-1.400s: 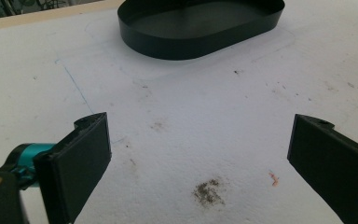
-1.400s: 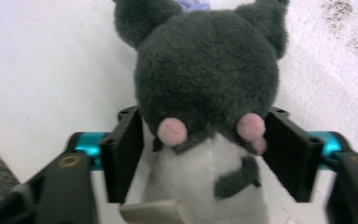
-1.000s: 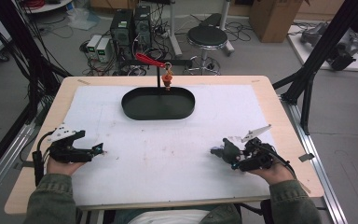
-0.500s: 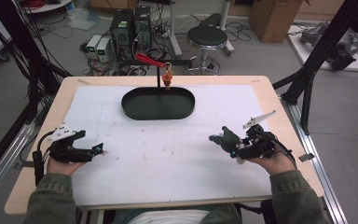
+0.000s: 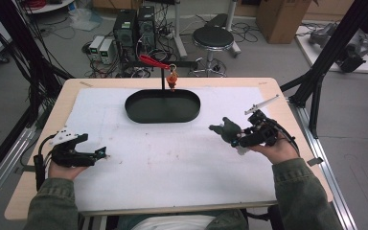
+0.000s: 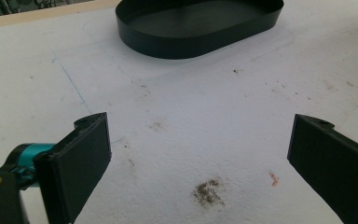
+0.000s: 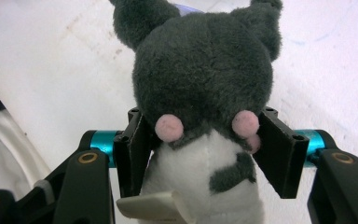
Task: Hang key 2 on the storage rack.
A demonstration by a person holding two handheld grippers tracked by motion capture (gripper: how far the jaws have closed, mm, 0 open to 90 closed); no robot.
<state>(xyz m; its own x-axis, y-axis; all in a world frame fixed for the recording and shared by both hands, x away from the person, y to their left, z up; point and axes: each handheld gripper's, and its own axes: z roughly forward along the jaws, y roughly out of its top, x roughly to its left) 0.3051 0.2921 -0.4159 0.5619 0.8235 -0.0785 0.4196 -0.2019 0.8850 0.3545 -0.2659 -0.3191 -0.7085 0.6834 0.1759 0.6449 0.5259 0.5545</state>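
The right gripper (image 5: 230,135) sits at the right side of the table, its jaws pinching a small plush toy (image 5: 226,129) with a dark grey head, pink cheeks and a white belly. In the right gripper view the black pads (image 7: 135,149) press into the plush toy (image 7: 205,93) from both sides just below its cheeks, and a pale tag sticks out beneath its belly. The toy is held clear above the white mat (image 5: 172,158), right of the middle of the table and nearer than the dark oval tray (image 5: 163,106), which lies at the far centre. The left gripper (image 5: 98,154) rests low at the near left of the mat, held in the person's left hand (image 5: 62,167), well apart from the toy and the tray. In the left gripper view its two black pads (image 6: 81,158) stand wide apart with nothing between them, over the stained white mat (image 6: 191,140), and the tray (image 6: 200,28) lies ahead of them at the far side. Behind the tray a thin black post stands upright, with a small orange object (image 5: 172,79) hanging beside it and a red strap (image 5: 152,61) at its top.
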